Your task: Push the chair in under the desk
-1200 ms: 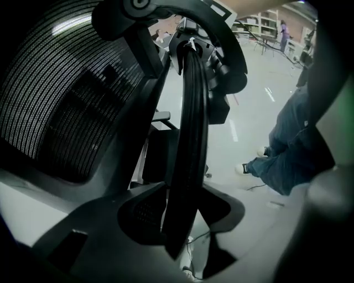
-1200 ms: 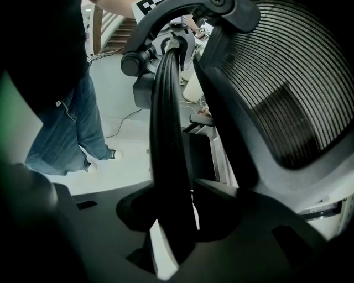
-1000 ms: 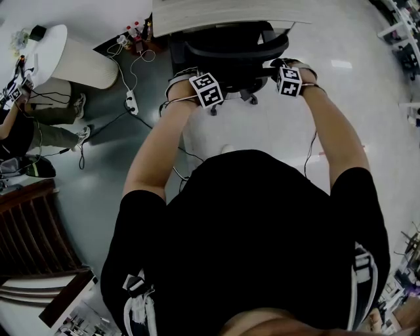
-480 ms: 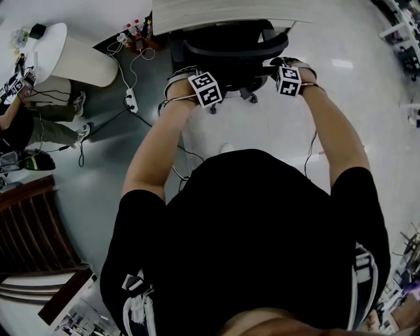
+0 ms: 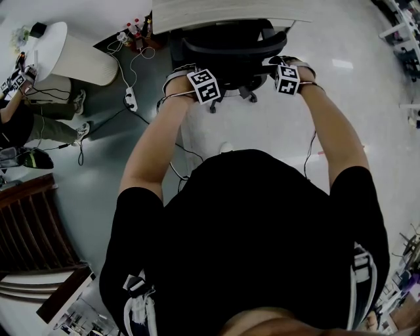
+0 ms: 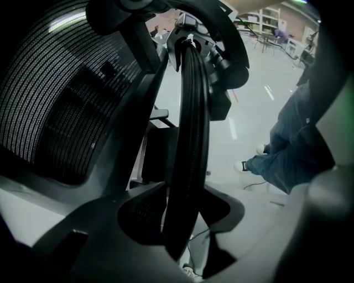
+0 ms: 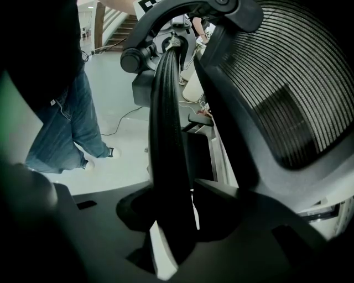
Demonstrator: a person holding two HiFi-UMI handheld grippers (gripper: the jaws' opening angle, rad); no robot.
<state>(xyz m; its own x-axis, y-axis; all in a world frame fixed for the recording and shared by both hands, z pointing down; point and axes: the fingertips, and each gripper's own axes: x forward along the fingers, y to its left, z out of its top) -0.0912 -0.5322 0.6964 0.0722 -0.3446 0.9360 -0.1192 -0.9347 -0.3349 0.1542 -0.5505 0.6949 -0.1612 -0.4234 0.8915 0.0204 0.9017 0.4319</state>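
A black mesh office chair (image 5: 230, 47) stands with its seat partly under the pale wooden desk (image 5: 216, 14) at the top of the head view. My left gripper (image 5: 195, 75) is shut on the left edge of the chair's back, and my right gripper (image 5: 283, 67) is shut on the right edge. In the left gripper view the back's black rim (image 6: 188, 132) runs upright between the jaws of the left gripper (image 6: 180, 221), with the mesh (image 6: 50, 99) to its left. The right gripper (image 7: 171, 221) clamps the rim (image 7: 165, 121) the same way, mesh (image 7: 287, 83) to its right.
A white round table (image 5: 72, 59) stands at the left, with a power strip (image 5: 130, 102) and cables on the floor beside it. Bottles (image 5: 138, 31) sit by the desk's left corner. A seated person (image 5: 26, 128) is at far left, a wooden staircase (image 5: 33, 230) below.
Both grippers and the chair back have shifted a little toward the desk. The grips have not changed.
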